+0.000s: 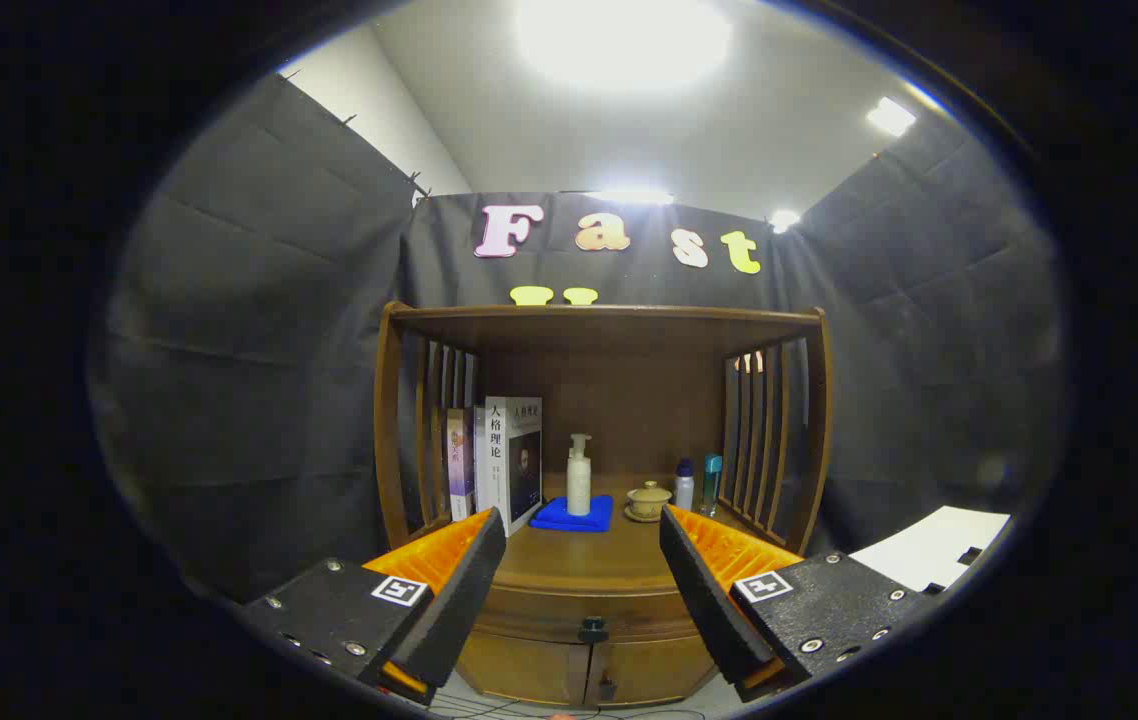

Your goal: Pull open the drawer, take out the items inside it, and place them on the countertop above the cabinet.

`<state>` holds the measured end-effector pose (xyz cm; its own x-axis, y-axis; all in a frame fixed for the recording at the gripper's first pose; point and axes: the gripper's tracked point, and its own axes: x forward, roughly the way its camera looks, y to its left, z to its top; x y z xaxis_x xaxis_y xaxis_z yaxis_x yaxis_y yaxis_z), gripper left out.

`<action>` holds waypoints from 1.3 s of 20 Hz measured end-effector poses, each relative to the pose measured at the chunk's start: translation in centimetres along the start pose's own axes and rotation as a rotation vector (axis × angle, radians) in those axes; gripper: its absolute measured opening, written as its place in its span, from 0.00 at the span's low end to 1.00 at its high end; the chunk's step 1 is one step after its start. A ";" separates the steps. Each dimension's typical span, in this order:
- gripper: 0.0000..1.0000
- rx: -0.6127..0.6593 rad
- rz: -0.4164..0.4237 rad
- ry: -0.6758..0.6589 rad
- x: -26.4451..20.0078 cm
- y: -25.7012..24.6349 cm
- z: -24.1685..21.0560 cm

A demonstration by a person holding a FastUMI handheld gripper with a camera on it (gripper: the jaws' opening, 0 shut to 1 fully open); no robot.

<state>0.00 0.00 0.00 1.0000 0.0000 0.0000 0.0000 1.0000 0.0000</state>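
Observation:
A brown wooden cabinet stands ahead of me with a slatted shelf frame over its countertop. Its drawer sits closed under the countertop, and a small dark knob shows on the drawer front, low between my fingers. My gripper is open, its fingers wide apart and holding nothing, still some way back from the cabinet. The drawer's contents are hidden.
On the countertop stand several books at the left, a white pump bottle on a blue cloth, a lidded tea cup and two small bottles at the right. Two lower doors sit under the drawer. A white sheet lies at the right.

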 end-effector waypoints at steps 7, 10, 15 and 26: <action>0.96 -0.013 -0.003 -0.052 -1.0 1.7 0.6; 0.96 0.021 0.010 -0.021 0.0 1.8 -1.1; 0.96 0.018 0.045 0.009 1.3 1.4 -2.6; 0.96 -0.024 -0.053 -0.035 5.2 -1.6 -6.6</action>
<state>5.21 -1.60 -6.60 0.9980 -0.0525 0.0353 0.0534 0.9983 -0.0233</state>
